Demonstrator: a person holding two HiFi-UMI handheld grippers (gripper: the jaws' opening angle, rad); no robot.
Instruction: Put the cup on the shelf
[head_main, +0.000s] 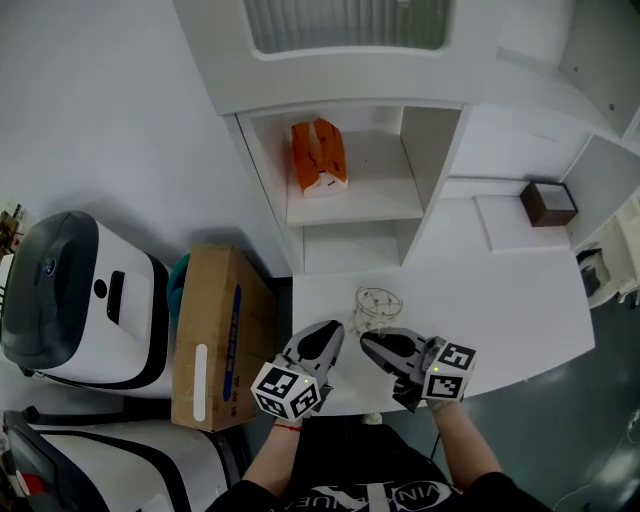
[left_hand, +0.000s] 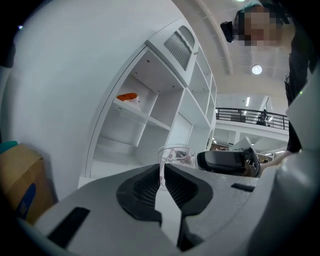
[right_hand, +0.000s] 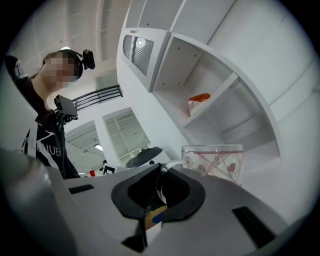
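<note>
Head view, looking steeply down: a clear glass cup (head_main: 377, 308) w/ a red pattern stands upright on a white table (head_main: 500, 300), just below frame centre. Both grippers come in from the bottom edge. The right gripper (head_main: 372, 342) meets the cup's near side; the left gripper (head_main: 330, 335) sits just lower left of it, close but apart. In the right gripper view we see that gripper (right_hand: 161, 172) w/ jaws nearly together, and a curved clear strip between them that we take for the cup's handle; the cup body (right_hand: 214, 161) rises just right of the jaws. In the left gripper view the left gripper (left_hand: 162, 172) has its jaws drawn to a thin slit w/ nothing held, and the cup (left_hand: 176, 154) shows small beyond the tips. The white shelf (head_main: 350, 210) opens toward the top of the frame, straight beyond the cup, w/ an orange pack (head_main: 318, 155) on the left of its board and bare board to the right. Our read: the cup's axis is vertical, the right gripper has it, and the shelf lies directly ahead, so the carry should go up-frame, keeping right of the pack.
</note>
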